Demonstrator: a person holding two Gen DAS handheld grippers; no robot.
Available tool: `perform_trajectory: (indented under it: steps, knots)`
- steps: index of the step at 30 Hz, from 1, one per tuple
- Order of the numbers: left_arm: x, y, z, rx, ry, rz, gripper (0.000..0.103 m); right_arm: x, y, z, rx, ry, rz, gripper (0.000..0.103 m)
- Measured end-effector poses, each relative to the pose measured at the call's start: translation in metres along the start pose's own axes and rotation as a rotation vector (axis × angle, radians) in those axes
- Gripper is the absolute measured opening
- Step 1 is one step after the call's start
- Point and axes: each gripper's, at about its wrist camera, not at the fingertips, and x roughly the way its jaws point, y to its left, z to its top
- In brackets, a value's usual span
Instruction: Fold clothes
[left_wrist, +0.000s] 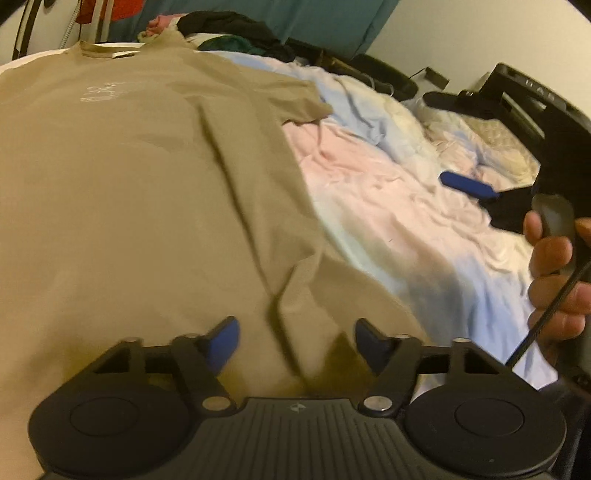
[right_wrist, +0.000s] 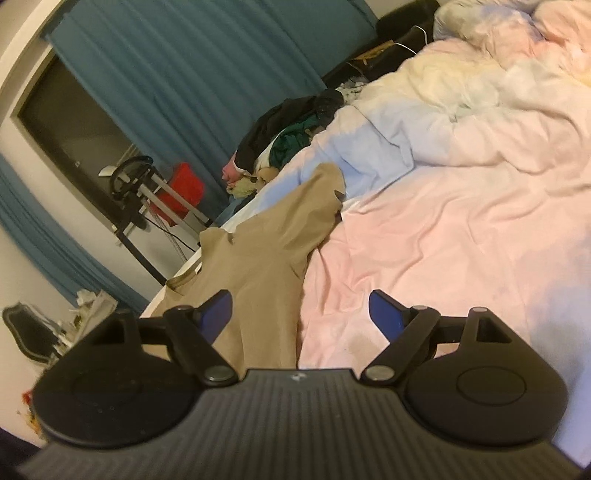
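In the left wrist view we see the left tongs held low over the tan T-shirt, jaws spread with nothing between the blue pads; a dark fold of the shirt runs up between them toward 12 o'clock. The T-shirt lies flat on the bed, collar at 11 o'clock, one sleeve reaching out toward 1 o'clock onto the pastel duvet. At 3 o'clock a hand grips the handle of the right tongs, whose blue pad points toward 10 o'clock above the duvet, well apart from the shirt. In the right wrist view the right tongs are likewise spread and hold nothing; they straddle the shirt's right edge, with tan cloth toward 9 o'clock and pink duvet toward 3 o'clock. Open bedding extends from 12 to 4 o'clock. A pile of dark clothes sits at the bed's far edge at 12 o'clock, before the teal curtain. A pale print marks the shirt's chest; we cannot read it.
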Motion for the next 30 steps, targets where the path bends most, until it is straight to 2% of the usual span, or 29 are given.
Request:
perform_trajectory:
  steps: [1, 3, 6, 12, 14, 15, 16, 17, 18, 19, 22, 25, 28, 30]
  knots:
    - [0.003, -0.003, 0.001, 0.006, -0.003, -0.011, 0.031, 0.000, -0.001, 0.001, 0.005, -0.002, 0.007, 0.083]
    - [0.008, -0.008, 0.002, 0.018, -0.009, -0.034, 0.013, 0.000, -0.001, 0.002, 0.007, -0.006, 0.021, 0.083]
    - [0.015, -0.015, 0.005, 0.036, -0.019, -0.069, 0.008, -0.002, -0.001, 0.005, 0.006, -0.015, 0.044, 0.083]
    - [0.029, -0.028, 0.007, 0.085, -0.016, -0.109, 0.009, -0.003, -0.003, 0.009, 0.016, -0.034, 0.087, 0.084]
    - [0.028, -0.026, 0.007, 0.078, -0.011, -0.101, 0.015, -0.002, -0.002, 0.009, 0.019, -0.033, 0.107, 0.084]
    - [0.023, -0.023, 0.007, 0.068, -0.011, -0.088, 0.029, -0.002, -0.002, 0.010, 0.023, -0.033, 0.120, 0.084]
    - [0.017, -0.020, 0.009, 0.057, -0.017, -0.069, 0.052, -0.001, -0.002, 0.010, 0.028, -0.034, 0.136, 0.084]
    - [0.011, -0.017, 0.010, 0.047, -0.025, -0.049, 0.061, -0.002, -0.002, 0.010, 0.035, -0.038, 0.158, 0.084]
    - [0.003, -0.013, 0.012, 0.037, -0.043, -0.027, 0.075, -0.002, -0.002, 0.010, 0.043, -0.043, 0.179, 0.084]
    - [-0.007, -0.008, 0.014, 0.030, -0.063, -0.007, 0.081, -0.002, -0.002, 0.010, 0.048, -0.047, 0.198, 0.084]
    - [-0.042, 0.006, 0.024, 0.031, -0.117, 0.061, 0.088, 0.000, 0.000, 0.008, 0.055, -0.055, 0.243, 0.084]
    - [-0.074, 0.020, 0.036, 0.034, -0.203, 0.163, 0.098, 0.011, 0.003, 0.003, 0.062, -0.026, 0.275, 0.084]
    - [-0.094, 0.037, 0.046, -0.008, -0.277, 0.246, 0.099, 0.032, 0.010, -0.003, 0.062, 0.008, 0.288, 0.084]
    - [-0.102, 0.050, 0.051, -0.062, -0.293, 0.257, 0.100, 0.049, 0.016, -0.007, 0.048, 0.025, 0.289, 0.084]
